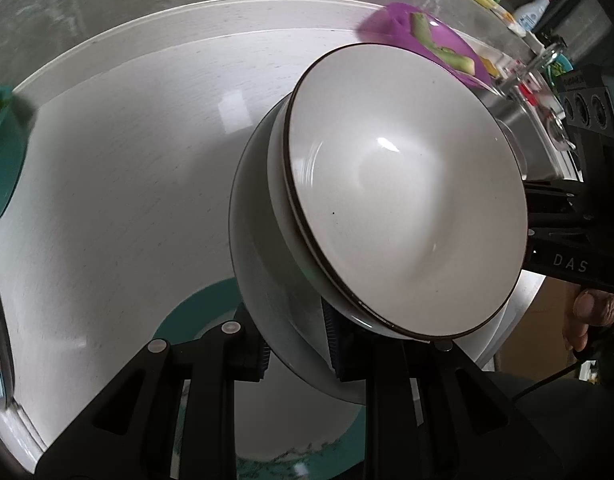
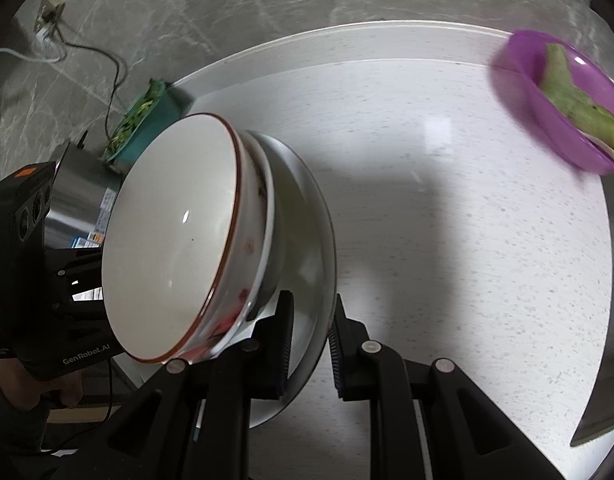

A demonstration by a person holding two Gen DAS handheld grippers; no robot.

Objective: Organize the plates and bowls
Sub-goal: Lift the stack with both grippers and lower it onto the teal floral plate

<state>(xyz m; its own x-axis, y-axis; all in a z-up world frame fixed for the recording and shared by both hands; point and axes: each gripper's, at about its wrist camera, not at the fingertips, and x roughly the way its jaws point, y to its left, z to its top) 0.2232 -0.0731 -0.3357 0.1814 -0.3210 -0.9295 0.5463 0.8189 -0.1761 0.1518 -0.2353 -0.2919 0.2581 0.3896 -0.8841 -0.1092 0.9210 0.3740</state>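
A stack of dishes is held up off the white counter between both grippers. A brown-rimmed white bowl (image 1: 407, 200) sits on top, nested in a second bowl on a wide white plate (image 1: 263, 280). My left gripper (image 1: 297, 344) is shut on the plate's rim. In the right wrist view the same bowl (image 2: 167, 240) and plate (image 2: 311, 248) show, and my right gripper (image 2: 309, 344) is shut on the plate's opposite rim. The stack tilts in both views.
A purple bowl with green vegetable pieces (image 2: 563, 100) stands at the counter's back, also in the left view (image 1: 423, 40). A teal container of greens (image 2: 147, 120) is at the other side. A teal-rimmed plate (image 1: 211, 320) lies below. Bottles (image 1: 531, 12) and a sink (image 1: 539, 128) are nearby.
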